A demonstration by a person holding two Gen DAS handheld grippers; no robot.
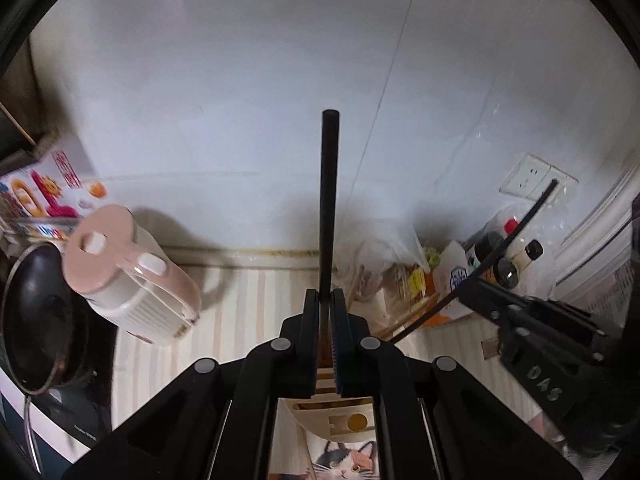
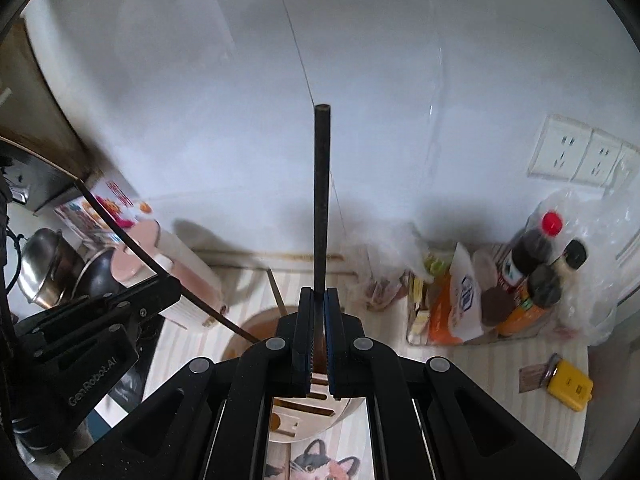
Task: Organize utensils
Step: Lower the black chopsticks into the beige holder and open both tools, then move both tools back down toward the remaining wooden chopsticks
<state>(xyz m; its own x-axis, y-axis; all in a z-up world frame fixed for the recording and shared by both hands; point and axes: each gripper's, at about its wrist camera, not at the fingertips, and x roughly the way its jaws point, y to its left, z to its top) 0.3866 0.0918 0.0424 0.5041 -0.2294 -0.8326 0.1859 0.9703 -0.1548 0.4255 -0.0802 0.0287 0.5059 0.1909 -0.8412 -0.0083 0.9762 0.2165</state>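
Note:
Two black chopsticks are held, one in each gripper. My left gripper [image 1: 325,292] is shut on a black chopstick [image 1: 329,200] that stands up toward the white wall. To the right, my right gripper [image 1: 468,288] holds the other chopstick [image 1: 516,232] slanted. In the right wrist view my right gripper [image 2: 319,292] is shut on its chopstick [image 2: 322,200], and the left gripper [image 2: 168,284] shows at left with its chopstick [image 2: 120,232] angled down. A cream slotted utensil holder [image 1: 344,412] [image 2: 304,404] sits just below both grippers, mostly hidden by them.
A pink kettle [image 1: 128,272] and a black pan [image 1: 36,320] stand at the left. Sauce bottles [image 2: 532,264], snack packets and plastic bags crowd the back right under wall sockets [image 2: 580,152]. A yellow object [image 2: 568,384] lies on the striped counter. A cat-print cloth [image 2: 316,464] lies under the holder.

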